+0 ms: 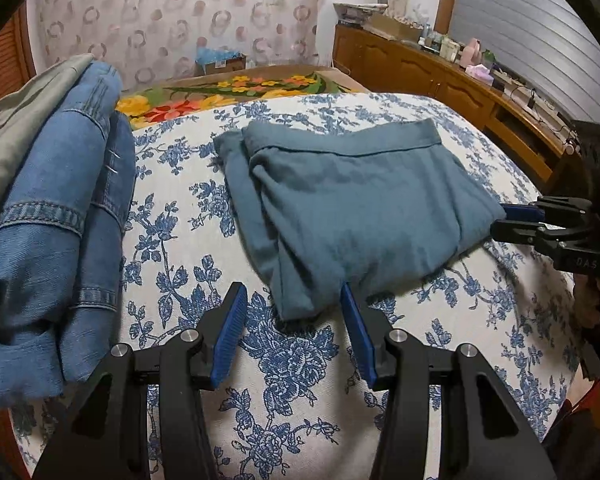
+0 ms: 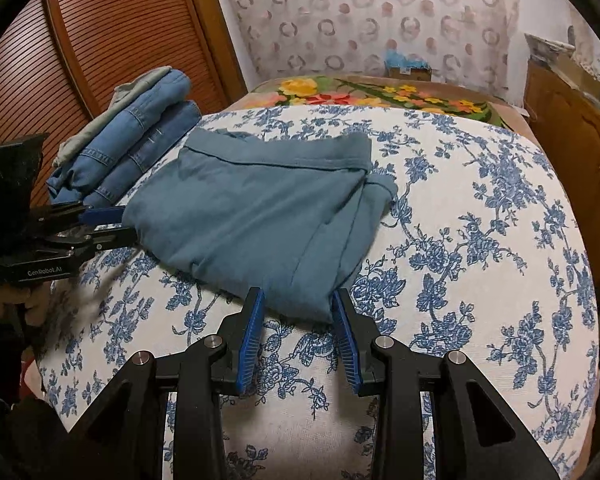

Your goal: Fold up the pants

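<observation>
The teal pants [image 1: 352,208] lie folded in the centre of both frames, on the flowered bedspread [image 1: 480,320]. We keep the left gripper [image 1: 296,300] and the right gripper [image 2: 298,300] released at the near corners, probably to square the edges. Only the left view shows the cabinet [image 1: 420,68]; the right view shows the slatted door [image 2: 112,36] behind the jeans [image 2: 140,132].

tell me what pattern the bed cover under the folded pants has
Blue flowers on white bed cover, clearest in the right wrist view.
</observation>
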